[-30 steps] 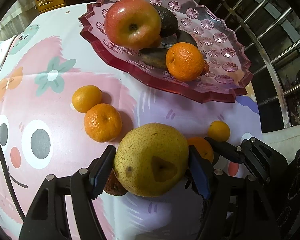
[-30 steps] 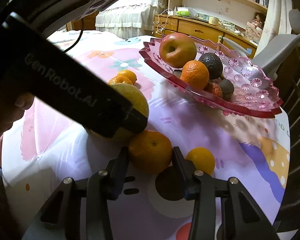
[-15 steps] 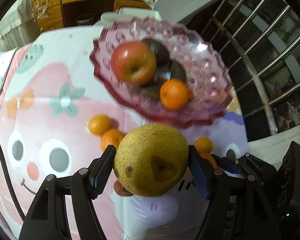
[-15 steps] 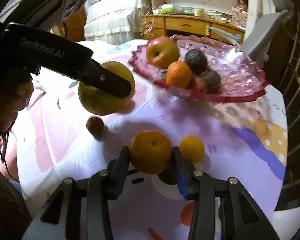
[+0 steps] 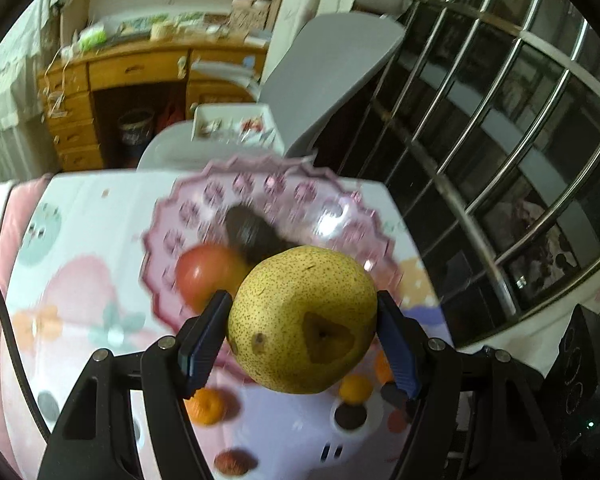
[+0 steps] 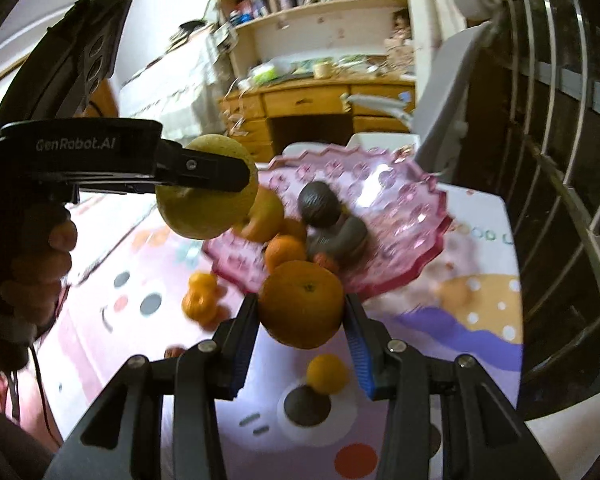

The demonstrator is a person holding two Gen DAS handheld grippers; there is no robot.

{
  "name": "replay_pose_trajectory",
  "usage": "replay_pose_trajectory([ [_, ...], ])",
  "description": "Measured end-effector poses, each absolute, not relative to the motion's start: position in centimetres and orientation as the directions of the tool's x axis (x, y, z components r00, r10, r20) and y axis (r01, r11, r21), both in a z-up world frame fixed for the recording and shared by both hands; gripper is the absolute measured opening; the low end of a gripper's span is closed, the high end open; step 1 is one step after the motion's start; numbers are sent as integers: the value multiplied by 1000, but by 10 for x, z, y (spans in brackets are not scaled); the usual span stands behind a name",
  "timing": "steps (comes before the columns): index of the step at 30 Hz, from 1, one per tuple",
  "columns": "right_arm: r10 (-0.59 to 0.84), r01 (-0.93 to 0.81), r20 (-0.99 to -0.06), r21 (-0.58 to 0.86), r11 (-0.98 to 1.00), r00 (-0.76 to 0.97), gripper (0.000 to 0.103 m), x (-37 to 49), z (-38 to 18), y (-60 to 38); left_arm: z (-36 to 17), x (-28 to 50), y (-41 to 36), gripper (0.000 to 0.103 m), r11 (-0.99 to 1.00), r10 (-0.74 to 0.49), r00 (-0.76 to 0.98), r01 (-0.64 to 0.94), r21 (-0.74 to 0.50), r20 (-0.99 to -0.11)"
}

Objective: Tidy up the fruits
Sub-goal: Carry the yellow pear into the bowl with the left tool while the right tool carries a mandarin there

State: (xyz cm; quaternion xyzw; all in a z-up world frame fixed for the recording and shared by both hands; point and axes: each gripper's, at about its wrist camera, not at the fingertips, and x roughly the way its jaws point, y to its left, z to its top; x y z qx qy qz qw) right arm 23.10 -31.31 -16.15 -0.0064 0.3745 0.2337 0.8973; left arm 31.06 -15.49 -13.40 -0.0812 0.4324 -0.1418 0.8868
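My left gripper (image 5: 304, 332) is shut on a yellow speckled pear (image 5: 302, 318) and holds it in the air above the near side of the pink glass fruit plate (image 5: 332, 208). The plate holds a red apple (image 5: 204, 276) and dark avocados (image 5: 252, 236). My right gripper (image 6: 302, 320) is shut on an orange (image 6: 302, 304), lifted above the table in front of the plate (image 6: 412, 216). The right wrist view also shows the pear (image 6: 204, 196) in the left gripper, over the plate's left edge.
Small tangerines (image 6: 200, 296) and a yellow kumquat (image 6: 327, 373) lie on the cartoon tablecloth (image 6: 440, 360), with a small red-brown fruit (image 5: 230, 462) nearer me. A grey chair (image 5: 324, 76) and a wooden desk (image 5: 120, 80) stand behind. A metal railing (image 5: 500, 160) runs along the right.
Both grippers have risen off the table with their fruit and moved toward the plate. The pear now hangs over the plate's near edge, and the orange is clear of the cloth.
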Motion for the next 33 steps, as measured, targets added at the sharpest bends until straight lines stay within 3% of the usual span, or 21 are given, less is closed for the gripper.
replay_pose_trajectory([
  [8, 388, -314, -634, 233, 921, 669, 43, 253, -162, -328, -144, 334, -173, 70, 944, -328, 612, 192, -268, -719],
  [26, 362, -243, -665, 269, 932, 653, 45, 281, -184, -330, -192, 371, -182, 71, 955, -297, 517, 154, -254, -803],
  [27, 357, -238, -668, 266, 934, 653, 46, 281, -184, -330, -189, 370, -181, 72, 951, -309, 525, 163, -262, -793],
  [29, 356, -232, -662, 271, 934, 660, 48, 280, -182, -331, -181, 366, -178, 84, 948, -319, 547, 176, -265, -774],
  [33, 365, -213, -634, 306, 928, 682, 58, 277, -175, -336, -171, 360, -173, 85, 952, -306, 564, 179, -248, -767],
])
